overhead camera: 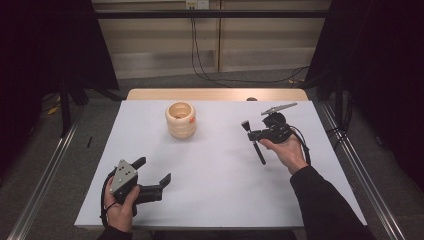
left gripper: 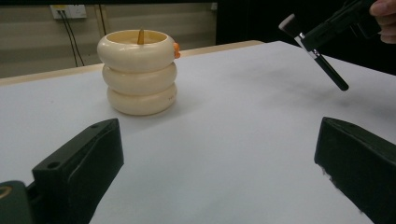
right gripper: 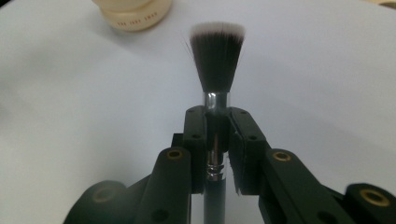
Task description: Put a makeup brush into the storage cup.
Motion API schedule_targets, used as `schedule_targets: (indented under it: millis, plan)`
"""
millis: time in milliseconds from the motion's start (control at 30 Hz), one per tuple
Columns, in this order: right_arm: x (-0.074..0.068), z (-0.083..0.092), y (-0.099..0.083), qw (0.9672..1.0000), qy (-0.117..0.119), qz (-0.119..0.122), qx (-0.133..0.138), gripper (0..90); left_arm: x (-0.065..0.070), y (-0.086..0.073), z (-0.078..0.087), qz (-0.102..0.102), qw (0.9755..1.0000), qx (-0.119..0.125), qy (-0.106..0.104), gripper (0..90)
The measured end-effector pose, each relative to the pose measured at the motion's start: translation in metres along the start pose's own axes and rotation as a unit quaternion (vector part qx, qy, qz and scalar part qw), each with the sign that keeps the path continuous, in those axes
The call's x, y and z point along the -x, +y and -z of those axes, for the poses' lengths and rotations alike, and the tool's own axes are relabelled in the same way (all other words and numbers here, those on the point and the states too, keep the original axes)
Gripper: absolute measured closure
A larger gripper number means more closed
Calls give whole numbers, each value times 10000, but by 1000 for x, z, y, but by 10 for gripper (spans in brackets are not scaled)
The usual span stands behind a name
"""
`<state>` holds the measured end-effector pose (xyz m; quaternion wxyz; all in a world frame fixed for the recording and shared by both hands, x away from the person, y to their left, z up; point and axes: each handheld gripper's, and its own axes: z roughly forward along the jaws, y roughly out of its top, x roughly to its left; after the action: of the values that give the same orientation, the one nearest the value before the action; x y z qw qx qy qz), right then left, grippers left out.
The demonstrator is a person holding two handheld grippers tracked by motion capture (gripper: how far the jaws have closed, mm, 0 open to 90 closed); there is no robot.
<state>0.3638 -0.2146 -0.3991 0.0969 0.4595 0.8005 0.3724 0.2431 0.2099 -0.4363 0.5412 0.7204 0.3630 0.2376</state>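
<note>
The right gripper has its jaws closed narrow on a makeup brush, pinching it at the silver ferrule just below the bristles, probably so the head stays steady while the long black handle hangs free. In the high view the brush is lifted off the white table, tilted, with its bristles toward the far side and the handle slanting back toward the person. The likely goal is the cream ringed holder, well apart to the left on the table, its mouth open upward. The left gripper rests near the front edge, jaws wide with nothing in them. Small lettering runs along the holder's base, too blurred to read.
</note>
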Motion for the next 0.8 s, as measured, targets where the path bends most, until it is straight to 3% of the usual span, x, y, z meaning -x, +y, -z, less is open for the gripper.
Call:
schedule_targets:
  millis: [167,467,800]
  plan:
    - [0,5,-5,9996,32,-51,273,783,0,0,0,7,10000,8,-17,12]
    - [-4,13,-11,9967,292,219,731,783,0,0,0,15,10000,-4,-17,12]
    - [-3,24,-15,9877,647,112,1419,783,0,0,0,14,10000,-8,-27,12]
